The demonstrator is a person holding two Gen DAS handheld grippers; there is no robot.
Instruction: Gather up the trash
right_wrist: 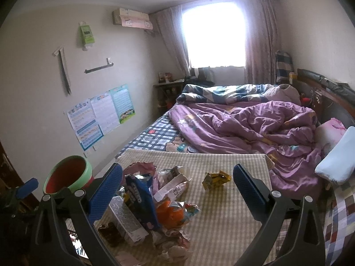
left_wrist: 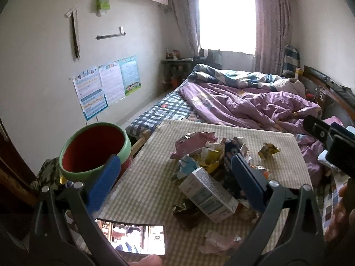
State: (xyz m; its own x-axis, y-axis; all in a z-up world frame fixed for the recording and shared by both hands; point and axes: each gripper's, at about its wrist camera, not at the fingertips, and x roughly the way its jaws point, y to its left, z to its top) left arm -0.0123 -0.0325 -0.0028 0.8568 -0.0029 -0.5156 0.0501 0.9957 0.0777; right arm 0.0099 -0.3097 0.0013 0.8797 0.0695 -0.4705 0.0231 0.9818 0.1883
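Your left gripper (left_wrist: 175, 177) hangs wide open and empty above the heap of crumpled wrappers (left_wrist: 206, 153) and the white cardboard carton (left_wrist: 208, 197) on the checked beige mat (left_wrist: 221, 239). Your right gripper (right_wrist: 177, 181), equally spread and empty, frames the lone yellow crumpled wrapper (right_wrist: 216, 179). The green-rimmed red bin (left_wrist: 93, 150) stands beside the mat (left edge).

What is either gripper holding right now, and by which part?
Nothing is held. The left gripper and right gripper are both open above the trash pile, fingers clear of it.
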